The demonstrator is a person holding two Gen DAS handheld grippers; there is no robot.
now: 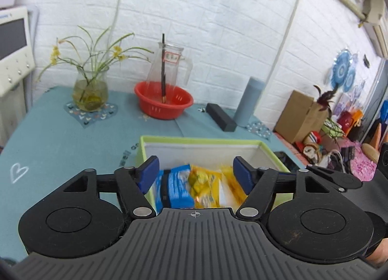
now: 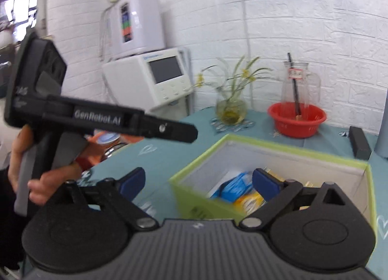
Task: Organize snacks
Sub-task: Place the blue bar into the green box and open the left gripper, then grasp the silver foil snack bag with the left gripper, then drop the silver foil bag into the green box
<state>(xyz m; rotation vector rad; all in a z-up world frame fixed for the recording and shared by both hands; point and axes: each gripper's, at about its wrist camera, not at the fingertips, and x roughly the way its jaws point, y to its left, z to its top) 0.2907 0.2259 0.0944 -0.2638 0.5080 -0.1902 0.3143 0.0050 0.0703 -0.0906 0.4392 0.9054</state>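
A green-rimmed box [image 1: 203,140] with white inner walls stands on the teal table; it also shows in the right wrist view [image 2: 271,145]. Inside lie a blue snack packet [image 1: 175,186] and yellow snack packets [image 1: 208,189], seen again as blue [image 2: 236,186] and yellow [image 2: 249,202]. My left gripper [image 1: 196,173] is open and empty, hovering over the box's near side. My right gripper [image 2: 200,180] is open and empty, above the box's left corner. The left gripper's body [image 2: 97,117], held by a hand, crosses the right wrist view.
A red basin [image 1: 163,100] with a glass jug [image 1: 169,62], a plant vase [image 1: 90,91], a black bar [image 1: 220,116] and a grey-blue cylinder [image 1: 249,102] stand at the table's back. A cardboard box [image 1: 300,115] and clutter are to the right. White appliances [image 2: 150,79] stand left.
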